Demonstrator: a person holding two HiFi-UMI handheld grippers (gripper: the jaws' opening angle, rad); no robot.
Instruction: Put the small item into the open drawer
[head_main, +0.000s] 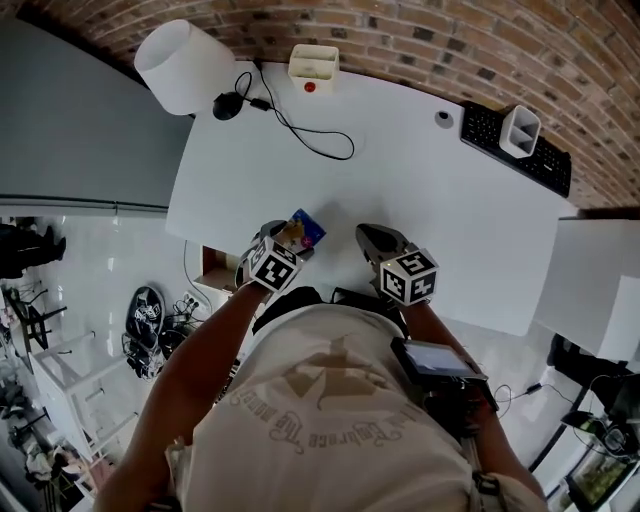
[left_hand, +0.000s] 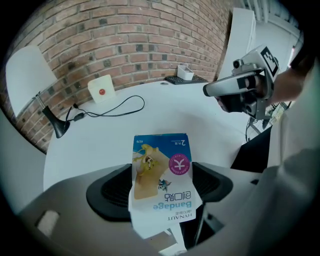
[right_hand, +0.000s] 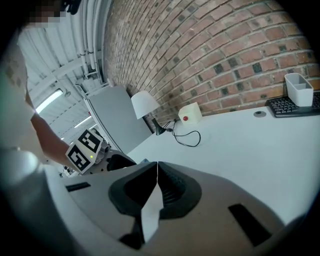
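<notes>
A small bandage packet (head_main: 303, 232), blue and white with a cartoon print, is held just above the near edge of the white desk (head_main: 430, 200). My left gripper (head_main: 292, 241) is shut on it; in the left gripper view the packet (left_hand: 161, 170) stands clamped between the two dark pads of the left gripper (left_hand: 161, 186). My right gripper (head_main: 372, 241) hovers beside it to the right, jaws pressed together on nothing, as the right gripper view (right_hand: 156, 172) shows. A brownish boxy edge (head_main: 214, 270) shows under the desk's near left corner; whether it is the drawer I cannot tell.
At the back of the desk stand a white lamp (head_main: 185, 64), a white box with a red button (head_main: 313, 68) and a black cable (head_main: 300, 125). A black keyboard (head_main: 545, 160) with a white holder (head_main: 520, 130) on it lies at the right. A brick wall runs behind.
</notes>
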